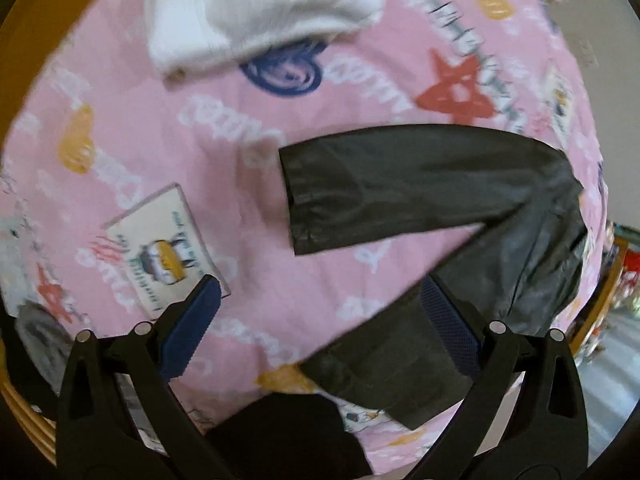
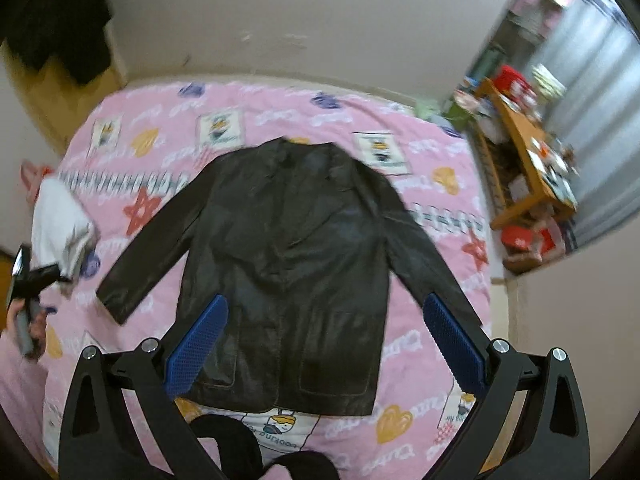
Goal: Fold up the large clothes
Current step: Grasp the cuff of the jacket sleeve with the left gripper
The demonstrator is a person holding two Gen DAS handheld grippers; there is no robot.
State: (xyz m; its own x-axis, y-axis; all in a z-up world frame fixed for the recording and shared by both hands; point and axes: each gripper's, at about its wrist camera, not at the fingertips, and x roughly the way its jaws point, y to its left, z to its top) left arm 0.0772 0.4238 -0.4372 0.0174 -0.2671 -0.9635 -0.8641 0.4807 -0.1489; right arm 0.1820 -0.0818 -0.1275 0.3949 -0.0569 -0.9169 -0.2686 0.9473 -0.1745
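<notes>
The dark jacket [image 2: 288, 264] lies flat, front up, on the pink bedspread [image 2: 432, 312], collar far and hem near, its long axis running near to far. I note its left sleeve [image 1: 400, 184] angled out towards my left gripper [image 1: 320, 320], the nearer of the two. My right gripper [image 2: 326, 336] hovers over the hem, and both stand wide open, holding nothing.

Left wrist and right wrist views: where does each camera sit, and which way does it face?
Left wrist: on the left gripper, low above the pink bedspread, facing the jacket sleeve and a white garment; open fingers show.
Right wrist: on the right gripper, higher, facing the whole jacket toward the wall; open fingers show.
Shared: jacket, bedspread, white garment.
</notes>
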